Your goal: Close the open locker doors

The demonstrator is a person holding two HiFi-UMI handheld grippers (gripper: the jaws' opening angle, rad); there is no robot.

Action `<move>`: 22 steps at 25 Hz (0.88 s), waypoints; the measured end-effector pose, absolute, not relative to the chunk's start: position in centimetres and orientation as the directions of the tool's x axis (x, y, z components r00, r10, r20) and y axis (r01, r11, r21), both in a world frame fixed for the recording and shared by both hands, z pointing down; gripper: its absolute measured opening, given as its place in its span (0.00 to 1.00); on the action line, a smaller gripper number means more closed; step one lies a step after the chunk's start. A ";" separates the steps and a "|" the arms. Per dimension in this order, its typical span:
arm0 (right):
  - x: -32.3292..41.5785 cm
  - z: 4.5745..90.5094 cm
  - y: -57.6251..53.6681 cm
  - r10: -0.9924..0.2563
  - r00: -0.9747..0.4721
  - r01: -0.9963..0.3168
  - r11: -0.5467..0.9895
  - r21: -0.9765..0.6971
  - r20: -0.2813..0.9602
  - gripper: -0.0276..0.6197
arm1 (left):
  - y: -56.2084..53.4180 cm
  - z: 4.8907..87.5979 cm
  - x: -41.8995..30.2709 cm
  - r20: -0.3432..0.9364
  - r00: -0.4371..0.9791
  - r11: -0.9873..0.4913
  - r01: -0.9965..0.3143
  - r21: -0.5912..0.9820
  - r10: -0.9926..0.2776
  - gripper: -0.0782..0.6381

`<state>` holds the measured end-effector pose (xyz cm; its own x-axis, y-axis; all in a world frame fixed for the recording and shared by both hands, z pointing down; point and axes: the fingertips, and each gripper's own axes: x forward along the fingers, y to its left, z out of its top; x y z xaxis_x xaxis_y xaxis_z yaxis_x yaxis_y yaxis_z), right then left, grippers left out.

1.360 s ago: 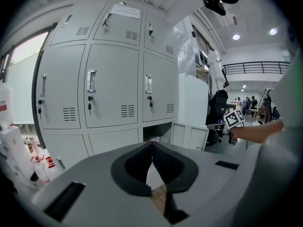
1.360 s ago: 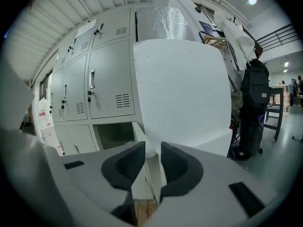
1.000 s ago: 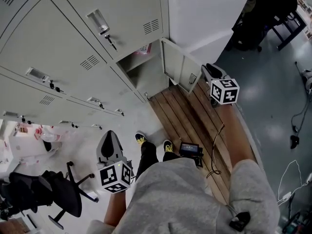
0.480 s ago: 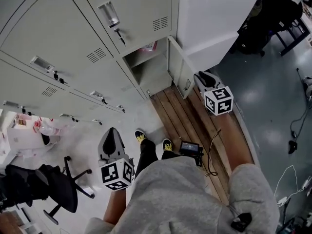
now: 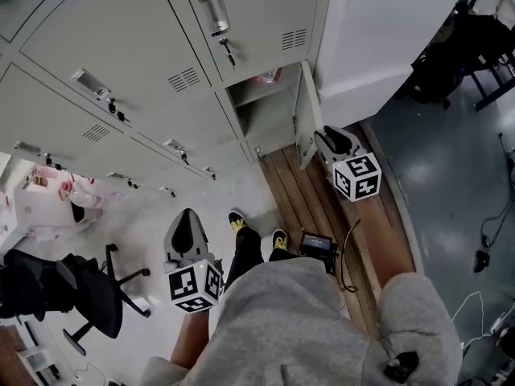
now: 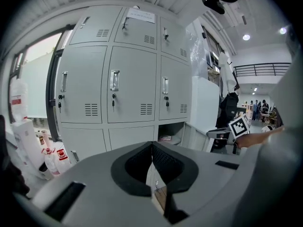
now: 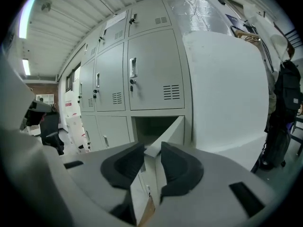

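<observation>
The wall of grey lockers (image 5: 121,47) has one bottom locker (image 5: 269,111) open, with a pink item on its shelf. Its door (image 5: 306,111) stands about square to the locker front. My right gripper (image 5: 322,135) is at the door's free edge. In the right gripper view the door (image 7: 170,129) runs between the narrowly parted jaws of the right gripper (image 7: 150,148), which look shut on it. My left gripper (image 5: 187,215) hangs low by my left leg, far from the lockers. The left gripper (image 6: 152,144) is shut on nothing and points at the open locker (image 6: 173,131).
A large white cabinet (image 5: 378,39) stands right of the open locker. A wooden platform (image 5: 322,207) carries a small black device (image 5: 315,244) with a cable. A black office chair (image 5: 64,296) and white boxes (image 5: 40,203) are at left, dark furniture (image 5: 483,47) at far right.
The door has swung from wide open towards the locker front, and my right gripper has moved with it. My left gripper has barely moved.
</observation>
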<state>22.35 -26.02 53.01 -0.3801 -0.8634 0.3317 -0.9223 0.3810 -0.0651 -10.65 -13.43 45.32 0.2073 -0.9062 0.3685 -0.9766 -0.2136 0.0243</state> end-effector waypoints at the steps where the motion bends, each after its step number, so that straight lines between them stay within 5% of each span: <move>1: 21.7 53.0 -26.1 -0.860 -0.387 -0.919 0.387 -0.071 0.332 0.23 | -13.4 45.4 -11.0 0.369 0.202 -0.207 -0.978 0.025 -0.907 0.12; 22: 10.4 53.0 -31.0 -0.825 -0.480 -0.867 0.499 -0.013 0.299 0.21 | -12.6 46.2 -16.9 0.390 0.069 -0.064 -0.998 0.025 -0.918 0.12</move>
<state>10.43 -30.99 52.96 -0.4795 -0.8250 0.2990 -0.8665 0.4990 -0.0129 -16.89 -12.63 46.24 0.0691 -0.9183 0.3897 -0.9976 -0.0644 0.0250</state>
